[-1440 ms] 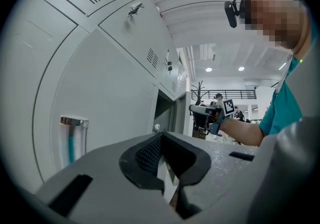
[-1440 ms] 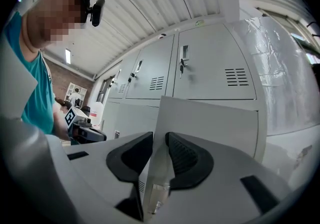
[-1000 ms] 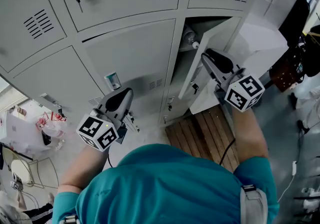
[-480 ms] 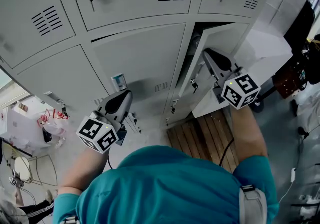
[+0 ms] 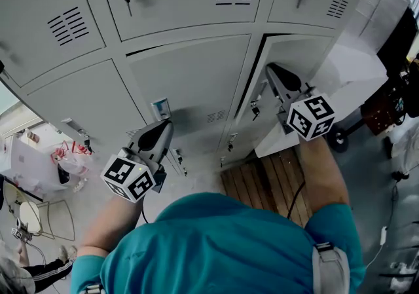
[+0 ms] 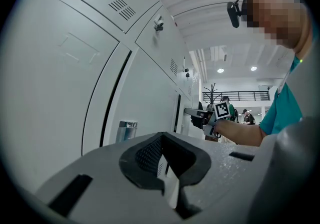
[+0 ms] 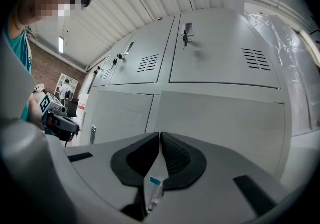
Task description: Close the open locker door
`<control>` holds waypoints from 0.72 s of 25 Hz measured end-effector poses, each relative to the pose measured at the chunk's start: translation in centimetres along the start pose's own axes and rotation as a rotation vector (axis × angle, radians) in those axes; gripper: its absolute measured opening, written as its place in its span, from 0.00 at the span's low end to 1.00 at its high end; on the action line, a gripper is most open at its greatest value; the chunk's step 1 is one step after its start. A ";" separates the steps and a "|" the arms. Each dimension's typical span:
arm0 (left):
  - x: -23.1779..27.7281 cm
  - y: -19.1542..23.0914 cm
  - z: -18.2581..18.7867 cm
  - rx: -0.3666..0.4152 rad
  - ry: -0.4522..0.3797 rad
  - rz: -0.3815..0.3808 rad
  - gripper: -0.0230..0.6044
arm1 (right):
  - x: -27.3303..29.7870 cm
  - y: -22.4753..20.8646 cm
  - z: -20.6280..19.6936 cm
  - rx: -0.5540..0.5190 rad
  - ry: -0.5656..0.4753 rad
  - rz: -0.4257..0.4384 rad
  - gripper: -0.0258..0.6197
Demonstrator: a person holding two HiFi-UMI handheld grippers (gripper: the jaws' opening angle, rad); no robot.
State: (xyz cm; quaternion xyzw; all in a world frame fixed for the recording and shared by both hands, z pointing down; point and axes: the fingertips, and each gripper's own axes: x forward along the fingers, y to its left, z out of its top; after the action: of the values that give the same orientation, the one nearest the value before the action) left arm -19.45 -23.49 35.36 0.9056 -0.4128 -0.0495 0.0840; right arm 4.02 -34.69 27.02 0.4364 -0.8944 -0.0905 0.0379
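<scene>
locker door (image 5: 308, 57): matt painted metal | floor slats (image 5: 262, 184): bare wood | shirt (image 5: 216, 247): smooth cloth

Grey concrete floor (image 5: 376, 178), paler at left. Locker bank (image 5: 177, 83) stands on it at far side. Wooden slat platform (image 5: 262, 184) flat on floor at foot of lockers, right of centre. White box-shaped unit (image 5: 357, 70) just right of lockers, its base touching the platform's far edge. Black castor wheel (image 5: 338, 140) on floor beside unit. White cable (image 5: 383, 237) trails along near right. Round wire-frame stool (image 5: 29, 217) at near left; cluttered white stand (image 5: 39, 155) behind it, items too small to tell.
</scene>
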 end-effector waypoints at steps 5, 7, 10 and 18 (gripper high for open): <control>-0.5 0.3 0.1 -0.004 -0.003 0.014 0.04 | 0.9 -0.2 -0.3 0.002 0.008 -0.013 0.07; -0.7 0.5 0.1 -0.006 -0.005 0.019 0.04 | 1.2 -0.3 -0.3 0.002 0.010 -0.020 0.07; -0.9 0.6 0.0 -0.008 -0.005 0.023 0.04 | 1.7 -0.5 -0.4 0.003 0.014 -0.030 0.06; -1.6 1.1 0.0 -0.018 -0.006 0.034 0.04 | 2.8 -0.9 -0.7 0.010 0.025 -0.076 0.05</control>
State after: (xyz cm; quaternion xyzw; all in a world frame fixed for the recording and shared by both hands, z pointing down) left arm -21.31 -22.98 35.57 0.8975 -0.4281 -0.0545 0.0915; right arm 3.10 -37.55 27.52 0.4714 -0.8770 -0.0819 0.0436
